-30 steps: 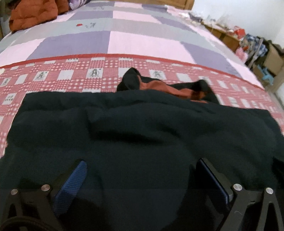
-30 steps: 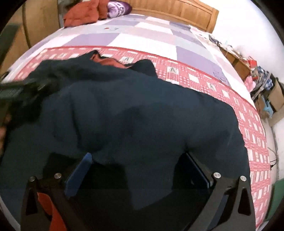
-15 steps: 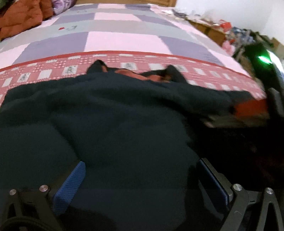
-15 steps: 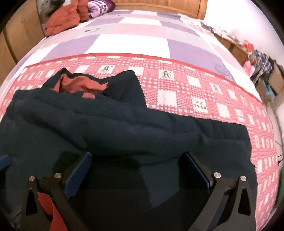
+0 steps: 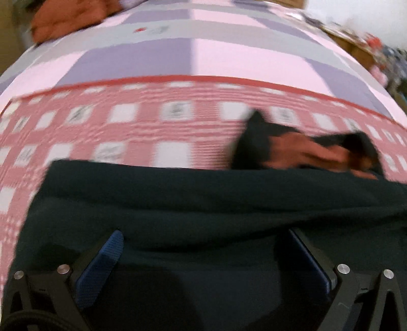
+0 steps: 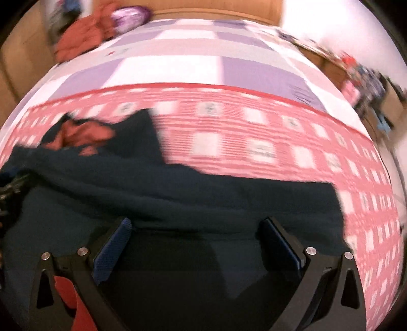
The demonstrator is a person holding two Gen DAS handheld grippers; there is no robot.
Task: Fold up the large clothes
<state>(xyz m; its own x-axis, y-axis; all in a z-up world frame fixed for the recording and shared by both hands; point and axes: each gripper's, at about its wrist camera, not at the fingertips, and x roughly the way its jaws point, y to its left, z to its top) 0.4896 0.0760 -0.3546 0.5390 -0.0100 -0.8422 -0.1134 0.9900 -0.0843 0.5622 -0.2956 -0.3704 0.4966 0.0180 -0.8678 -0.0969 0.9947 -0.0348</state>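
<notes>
Both the left gripper [image 5: 206, 252] and right gripper [image 6: 197, 240] gape empty over the dark sweater [image 5: 203, 198] on the bed [image 5: 142, 132]; thick, soft, floppy fabric, best pinched at hem corners nearest each gripper.

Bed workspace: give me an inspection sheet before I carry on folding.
Surface: bed, red-checked cover near, lilac patchwork beyond.
Job's things: dark garment spread across the near edge, rust lining showing at its far end.
Clutter: rust-coloured clothes and purple bundle by the headboard.
Grippers: left tongs and right tongs both open over the garment, gripping nothing.
Cables: nothing seen.
Surroundings: wooden headboard; blurred belongings along the right wall.
</notes>
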